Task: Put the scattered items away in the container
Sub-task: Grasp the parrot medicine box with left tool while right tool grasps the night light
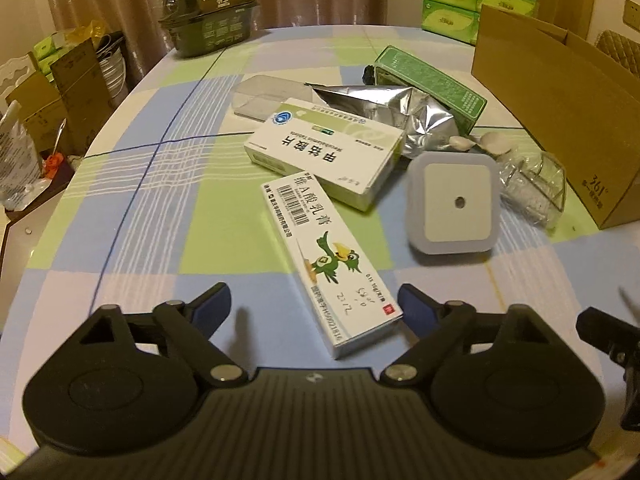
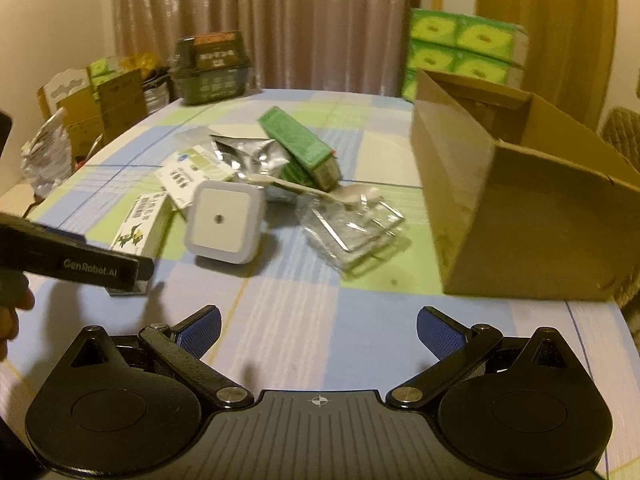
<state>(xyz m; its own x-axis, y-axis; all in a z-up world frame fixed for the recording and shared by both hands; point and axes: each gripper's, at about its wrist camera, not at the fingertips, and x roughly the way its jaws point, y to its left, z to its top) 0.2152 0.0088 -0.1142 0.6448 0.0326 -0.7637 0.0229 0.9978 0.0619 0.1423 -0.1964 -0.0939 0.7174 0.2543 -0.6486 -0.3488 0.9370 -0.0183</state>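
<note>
Going left to right, our left gripper (image 1: 316, 308) sits at the bottom of its view, jaws spread and empty, with the cartoon-bird box (image 1: 328, 264) lying just ahead between them. Past it at frame centre we see the white medicine box (image 1: 324, 152), the foil pouch (image 1: 384, 108), the green box (image 1: 432, 84), the square night light (image 1: 452, 204) and a clear plastic case (image 1: 536, 188). The cardboard box (image 2: 520, 216) stands at the right. Our right gripper (image 2: 318, 332) is likewise spread, holding nothing. We judge nothing is tidied yet; everything remains.
</note>
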